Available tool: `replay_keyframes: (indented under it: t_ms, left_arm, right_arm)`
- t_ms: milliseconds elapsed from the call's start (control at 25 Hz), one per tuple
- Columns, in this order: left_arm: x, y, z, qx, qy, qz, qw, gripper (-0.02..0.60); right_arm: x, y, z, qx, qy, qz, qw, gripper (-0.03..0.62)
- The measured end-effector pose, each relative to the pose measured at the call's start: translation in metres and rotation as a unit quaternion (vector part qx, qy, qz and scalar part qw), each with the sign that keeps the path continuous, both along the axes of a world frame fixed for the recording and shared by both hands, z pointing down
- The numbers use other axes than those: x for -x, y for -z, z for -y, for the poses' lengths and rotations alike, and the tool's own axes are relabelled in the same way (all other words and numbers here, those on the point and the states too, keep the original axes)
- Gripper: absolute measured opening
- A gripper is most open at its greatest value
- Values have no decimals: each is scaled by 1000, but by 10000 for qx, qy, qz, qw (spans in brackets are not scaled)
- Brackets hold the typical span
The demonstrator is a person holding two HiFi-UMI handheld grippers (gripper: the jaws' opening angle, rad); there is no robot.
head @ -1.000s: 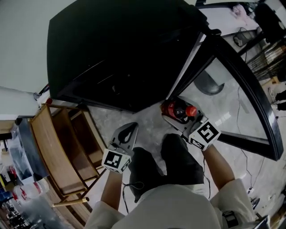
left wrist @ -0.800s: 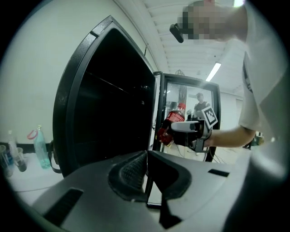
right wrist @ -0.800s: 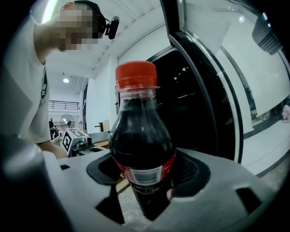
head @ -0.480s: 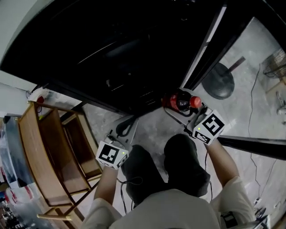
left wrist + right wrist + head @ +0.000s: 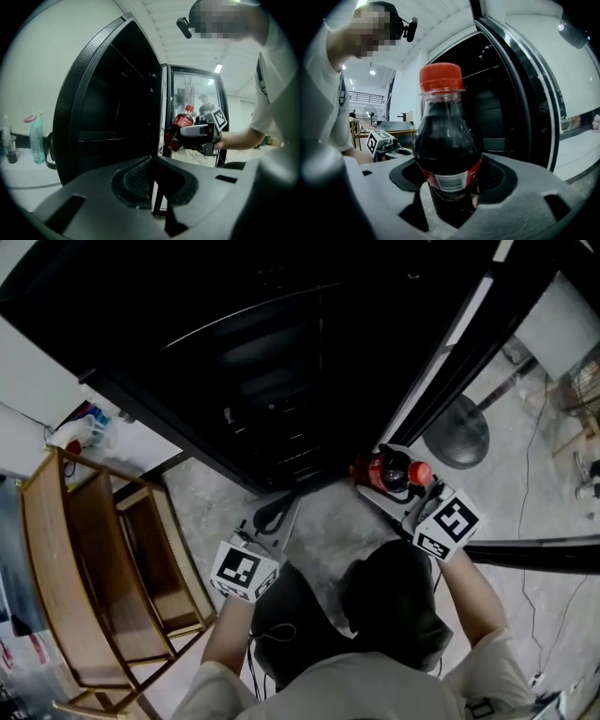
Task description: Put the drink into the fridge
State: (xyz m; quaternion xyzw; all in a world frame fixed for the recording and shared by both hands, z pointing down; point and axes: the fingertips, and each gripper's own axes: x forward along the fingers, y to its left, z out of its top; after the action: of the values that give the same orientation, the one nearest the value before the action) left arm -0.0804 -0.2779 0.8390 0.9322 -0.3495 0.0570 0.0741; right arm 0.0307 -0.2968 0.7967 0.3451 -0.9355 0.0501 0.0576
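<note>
A cola bottle point(image 5: 388, 471) with a red cap and red label stands upright between the jaws of my right gripper point(image 5: 401, 487), which is shut on its lower body point(image 5: 447, 154). It hangs just in front of the black fridge point(image 5: 281, 352), by the hinge side of the opening, whose inside is dark. The glass door point(image 5: 525, 381) stands swung out to the right. My left gripper point(image 5: 274, 512) is lower and to the left, shut with nothing in it point(image 5: 152, 183). From the left gripper view the bottle point(image 5: 180, 125) shows beside the fridge's door frame.
A wooden rack point(image 5: 84, 559) stands at the left. A round stand base point(image 5: 457, 434) sits on the floor behind the door. Plastic bottles point(image 5: 80, 432) rest on a white ledge left of the fridge. The person's dark trouser legs point(image 5: 375, 606) are below the grippers.
The view has drawn nearer to the fridge, which now fills the top of the head view. The right gripper with the bottle stands closer to the opening. The left gripper stays low and shut.
</note>
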Motion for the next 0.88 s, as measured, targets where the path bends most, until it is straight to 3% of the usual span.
replay_keyframes:
  t_ms: [400, 880]
  left_arm:
    - [17, 1, -10, -251, 102, 276, 9993, 9]
    - [28, 60, -8, -689, 680, 125, 9952, 9]
  right_arm:
    - [20, 28, 19, -281, 184, -181, 9993, 307]
    - [72, 57, 63, -521, 538, -431, 9963, 307]
